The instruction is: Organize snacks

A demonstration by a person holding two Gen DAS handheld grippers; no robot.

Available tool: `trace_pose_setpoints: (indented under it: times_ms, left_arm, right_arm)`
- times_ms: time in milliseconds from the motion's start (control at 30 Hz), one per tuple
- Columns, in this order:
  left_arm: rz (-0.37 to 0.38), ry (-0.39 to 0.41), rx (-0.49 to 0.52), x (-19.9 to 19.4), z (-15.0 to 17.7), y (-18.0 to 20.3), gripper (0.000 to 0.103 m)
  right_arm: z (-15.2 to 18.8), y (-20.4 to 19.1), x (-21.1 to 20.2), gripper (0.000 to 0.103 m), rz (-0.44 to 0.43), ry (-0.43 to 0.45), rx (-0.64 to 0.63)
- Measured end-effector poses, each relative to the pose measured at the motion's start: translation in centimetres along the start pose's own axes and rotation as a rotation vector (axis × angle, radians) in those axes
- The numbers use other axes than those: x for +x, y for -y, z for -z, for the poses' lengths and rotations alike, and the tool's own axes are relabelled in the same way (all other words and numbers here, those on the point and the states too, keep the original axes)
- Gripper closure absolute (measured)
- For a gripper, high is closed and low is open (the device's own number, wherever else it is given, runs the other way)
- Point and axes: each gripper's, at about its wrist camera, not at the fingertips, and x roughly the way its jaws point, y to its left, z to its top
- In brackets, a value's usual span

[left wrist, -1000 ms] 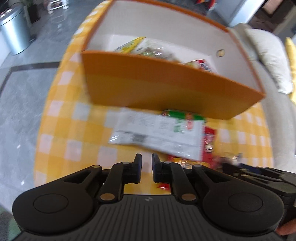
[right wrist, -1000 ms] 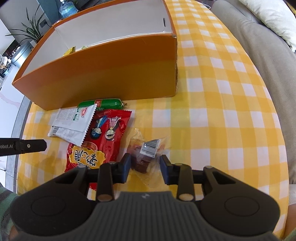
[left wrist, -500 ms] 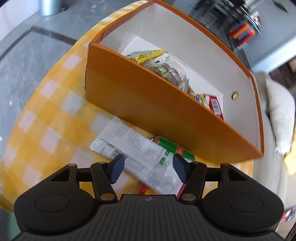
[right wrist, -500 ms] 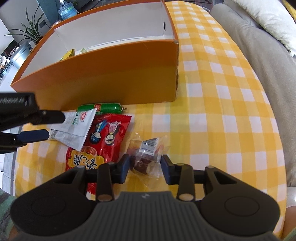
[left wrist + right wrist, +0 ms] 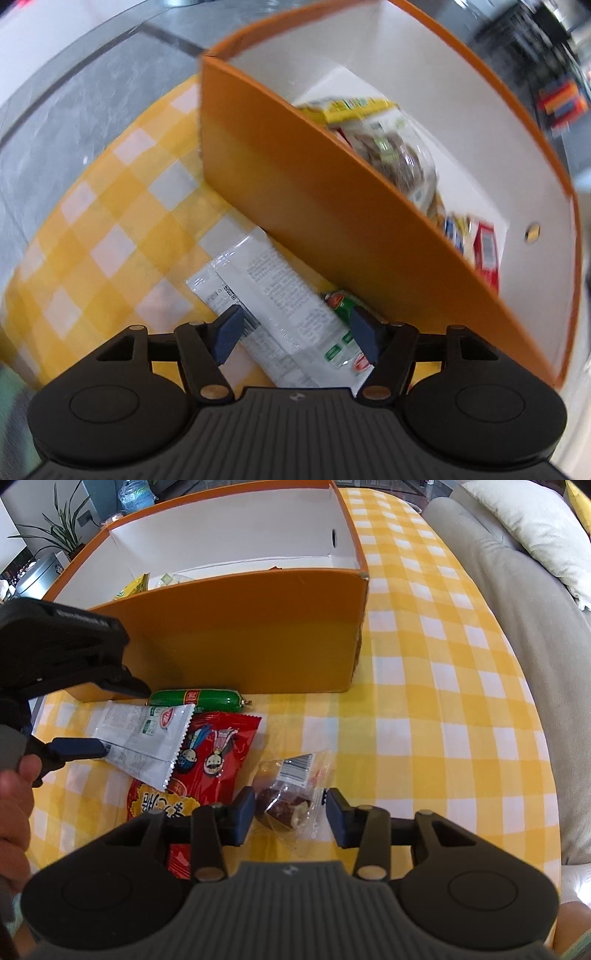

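The yellow checked tablecloth [image 5: 436, 709] runs bare from 12 to 4 o'clock in the right wrist view, up to the table edge beside the grey sofa [image 5: 517, 590]. The orange box [image 5: 236, 635] stands at 11 o'clock, open-topped, with snacks already inside. Along its near wall, touching or just beside it, lies the green sausage [image 5: 195, 698]. Partly over that lies the white packet [image 5: 147, 734], whose corner overlaps the red snack bag [image 5: 207, 760]. At 6 o'clock sits the clear-wrapped date [image 5: 288, 797].

The left gripper [image 5: 297, 334] is spread wide, fingers straddling the white packet's width, gripping nothing. The right gripper [image 5: 291, 816] is also wide apart, fingers on either side of the date, apparently not touching it.
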Motion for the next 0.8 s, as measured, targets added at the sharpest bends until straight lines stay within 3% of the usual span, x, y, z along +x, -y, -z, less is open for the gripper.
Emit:
trace_pose_setpoints:
  times_ms: [133,267,433,500,533,600,667,733,800]
  left_arm:
    - [-0.035,-0.031,0.101,0.4,0.2,-0.1,0.027]
    - [-0.043,-0.048,0.223,0.2,0.1,-0.6,0.037]
    - [-0.105,-0.051,0.419,0.2,0.1,-0.5,0.039]
    - [-0.128,-0.056,0.466,0.1,-0.1,-0.5,0.044]
    - [-0.119,-0.055,0.451,-0.1,-0.3,-0.8,0.045]
    - [-0.032,-0.064,0.346,-0.6,-1.2,-1.8,0.044]
    - [0.062,-0.093,0.196,-0.7,-1.5,-2.9,0.031]
    - [0.157,-0.119,0.057,-0.4,-1.3,-3.5,0.028]
    - [0.213,-0.133,-0.1,0.0,-1.0,-4.1,0.018]
  right_arm:
    - [0.0,0.1,0.1,0.062,-0.001,-0.004,0.008]
    - [0.0,0.1,0.1,0.062,0.002,-0.006,0.006]
    - [-0.1,0.2,0.3,0.062,0.001,-0.012,0.01]
    - [-0.1,0.4,0.4,0.062,0.0,-0.017,0.018]
    - [-0.1,0.4,0.4,0.062,-0.001,-0.019,0.02]
    - [-0.2,0.6,0.4,0.062,-0.003,-0.02,0.029]
    - [-0.2,0.8,0.3,0.062,-0.016,-0.009,0.046]
    - [-0.4,1.0,0.2,0.059,-0.041,0.003,0.073]
    - [-0.6,1.4,0.3,0.054,-0.072,0.007,0.111]
